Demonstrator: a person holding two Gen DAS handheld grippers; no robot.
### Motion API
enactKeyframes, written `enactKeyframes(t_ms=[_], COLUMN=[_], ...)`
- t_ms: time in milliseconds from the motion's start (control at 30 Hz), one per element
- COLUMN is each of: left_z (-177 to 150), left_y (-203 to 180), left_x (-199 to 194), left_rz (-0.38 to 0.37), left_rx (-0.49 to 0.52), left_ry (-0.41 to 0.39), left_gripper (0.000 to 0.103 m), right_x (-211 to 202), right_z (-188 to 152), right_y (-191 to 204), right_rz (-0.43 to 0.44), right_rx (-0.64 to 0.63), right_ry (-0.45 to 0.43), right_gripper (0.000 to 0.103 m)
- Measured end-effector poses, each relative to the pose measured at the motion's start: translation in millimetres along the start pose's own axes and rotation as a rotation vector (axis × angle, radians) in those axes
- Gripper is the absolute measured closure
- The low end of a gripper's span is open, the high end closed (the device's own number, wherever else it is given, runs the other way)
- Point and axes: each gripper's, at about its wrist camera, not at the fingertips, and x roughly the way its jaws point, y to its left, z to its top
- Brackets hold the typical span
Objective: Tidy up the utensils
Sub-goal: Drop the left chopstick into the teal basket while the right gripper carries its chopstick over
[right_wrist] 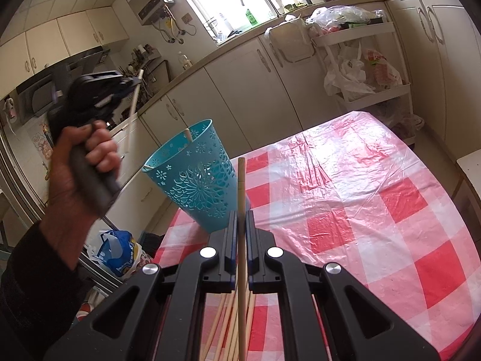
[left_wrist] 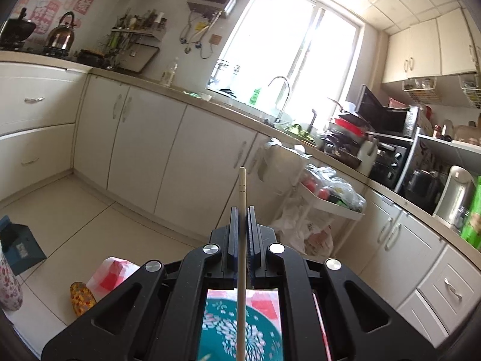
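In the left wrist view my left gripper point(left_wrist: 243, 212) is shut on a pale wooden chopstick point(left_wrist: 242, 189) that sticks out beyond the fingertips. The teal cup point(left_wrist: 240, 331) shows beneath it. In the right wrist view my right gripper point(right_wrist: 241, 215) is shut on another chopstick point(right_wrist: 241, 180), above several loose chopsticks point(right_wrist: 227, 325) lying on the checkered table point(right_wrist: 360, 210). The perforated teal cup point(right_wrist: 195, 180) stands at the table's left corner with a chopstick end point(right_wrist: 188, 134) at its rim. A hand holds the left gripper point(right_wrist: 132, 83), with its chopstick point(right_wrist: 133, 102), up and left of the cup.
A white trolley point(right_wrist: 360, 33) with plastic bags stands beyond the table's far end. White base cabinets point(right_wrist: 240, 84) and a worktop with a sink run along the wall. Bags point(right_wrist: 117, 252) lie on the floor left of the table.
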Motion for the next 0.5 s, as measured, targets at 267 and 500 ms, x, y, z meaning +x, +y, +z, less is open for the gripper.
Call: enactKeyframes(t_ms=[267,500], left_z=[-21,-23], left_y=[4,9], left_x=[30,29], left_rz=[0.065,0.065], left_rx=[0.024,0.031], left_ry=[0.027,0.050], left_gripper=[0.098,0.098], right_x=[4,6], right_z=[-1,-2], right_y=[-2,1], right_rz=[0.003,0.001], right_rx=[0.008,0.001], right_ry=[0.017,0.025], right_gripper=[0.097,0.097])
